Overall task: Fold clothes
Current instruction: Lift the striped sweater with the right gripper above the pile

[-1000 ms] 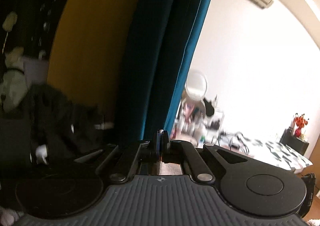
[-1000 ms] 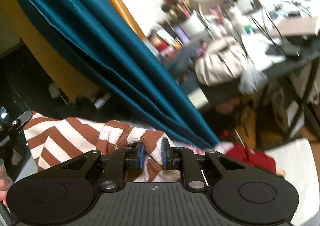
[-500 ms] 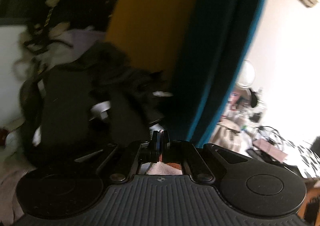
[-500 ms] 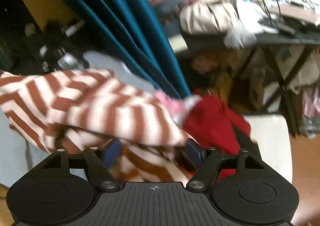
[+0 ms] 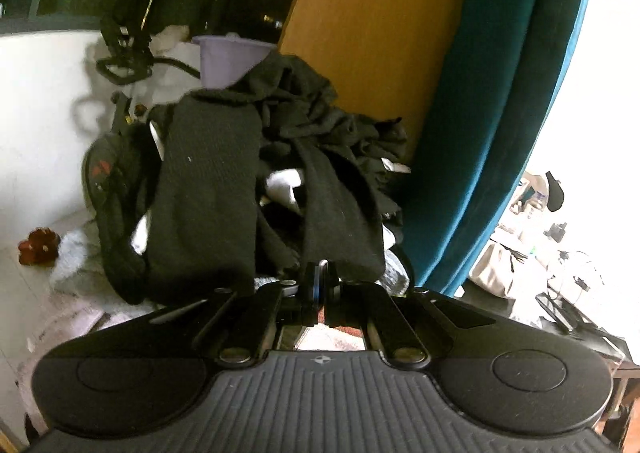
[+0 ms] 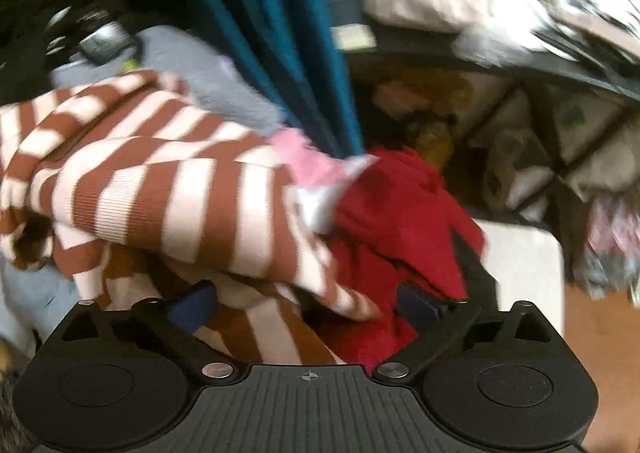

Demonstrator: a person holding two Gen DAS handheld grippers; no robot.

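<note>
A brown-and-white striped sweater lies bunched on a pile in the right wrist view. My right gripper hangs just above it. Its jaws are opening wide, with a fold of the sweater lying between the blue pads untouched by them. A red garment and a pink cloth lie beside the sweater. My left gripper is shut. A strip of the striped sweater shows just under its fingers. Ahead of it sits a heap of black clothes.
A teal curtain hangs beside a yellow panel; the curtain also drops behind the pile. A cluttered desk stands on the right, with a white box below it. A purple bucket rests behind the black heap.
My right gripper let go of the striped sweater, spread its jaws wide and sank toward the pile. My left gripper stayed shut and swung down and left, from the curtain to the black clothes.
</note>
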